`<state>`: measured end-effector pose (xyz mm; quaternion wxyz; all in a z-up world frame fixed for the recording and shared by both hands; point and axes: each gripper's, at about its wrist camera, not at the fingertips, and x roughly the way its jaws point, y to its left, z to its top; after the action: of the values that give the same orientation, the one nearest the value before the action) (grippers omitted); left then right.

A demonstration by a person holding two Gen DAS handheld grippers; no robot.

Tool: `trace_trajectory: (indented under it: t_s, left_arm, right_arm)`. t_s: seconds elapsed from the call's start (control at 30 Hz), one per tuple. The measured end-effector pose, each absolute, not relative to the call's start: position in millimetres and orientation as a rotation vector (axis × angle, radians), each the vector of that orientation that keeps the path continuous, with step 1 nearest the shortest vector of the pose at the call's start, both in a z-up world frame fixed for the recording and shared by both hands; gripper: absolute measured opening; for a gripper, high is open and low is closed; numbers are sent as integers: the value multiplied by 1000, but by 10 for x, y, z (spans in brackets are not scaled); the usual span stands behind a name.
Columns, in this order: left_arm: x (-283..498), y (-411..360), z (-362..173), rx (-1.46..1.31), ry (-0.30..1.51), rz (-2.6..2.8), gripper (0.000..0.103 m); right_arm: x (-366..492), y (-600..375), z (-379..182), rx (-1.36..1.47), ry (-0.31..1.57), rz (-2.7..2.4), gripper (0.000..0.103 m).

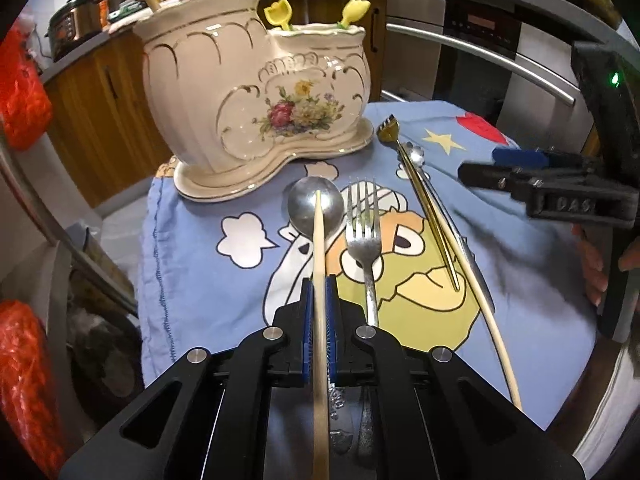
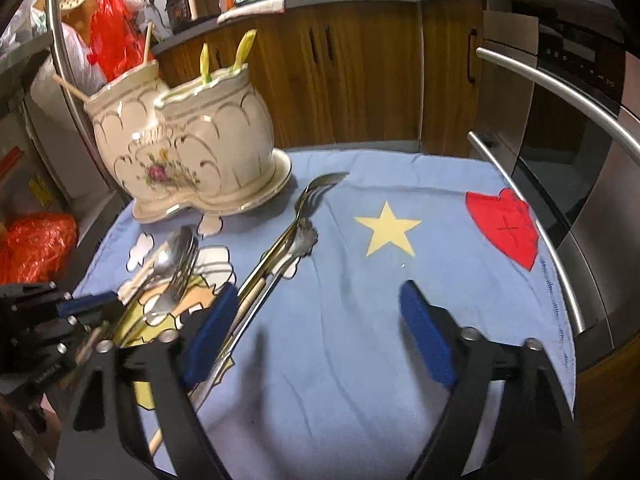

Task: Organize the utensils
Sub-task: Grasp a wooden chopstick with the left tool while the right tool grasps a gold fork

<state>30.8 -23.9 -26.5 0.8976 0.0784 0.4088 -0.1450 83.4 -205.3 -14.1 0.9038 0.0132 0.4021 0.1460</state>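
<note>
Left tongs (image 1: 319, 312) clamped on slim wooden chopstick (image 1: 319, 264), tip over round steel spoon bowl (image 1: 316, 206) mid-bench. Right tongs (image 2: 320, 344) spread apart, nothing between blue ribbed pads, above blue cartoon cloth (image 2: 360, 320). Glossy cream ceramic holder (image 1: 248, 112), gilt scallops, toward far left corner. Steel fork (image 1: 366, 240) just beside spoon.
</note>
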Motion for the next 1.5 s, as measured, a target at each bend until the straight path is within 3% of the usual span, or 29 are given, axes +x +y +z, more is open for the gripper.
trace_trajectory:
  t_s: [0.23,0.93,1.1,1.3,1.5]
  left_arm:
    - [294,-201,-205,137,826,-294,7]
    - [301,-87,-175,106,828,-312,7]
    - [327,-46,-177,93,834,-308,7]
    - [309,-5,-151,84,826,-307,7]
    - [288,27,-121,77,813,-306,7]
  right_arm:
    - [931,-1941,-176,31,851,322,44]
    - [1681,-1630,-298,-61,911,301,20]
    - [1706,-1606,-317,-98,913,295,17]
    - [1652,-1704,-243,-68,866,300,4]
    - [1526,-1777,-131,-53,836,315,3]
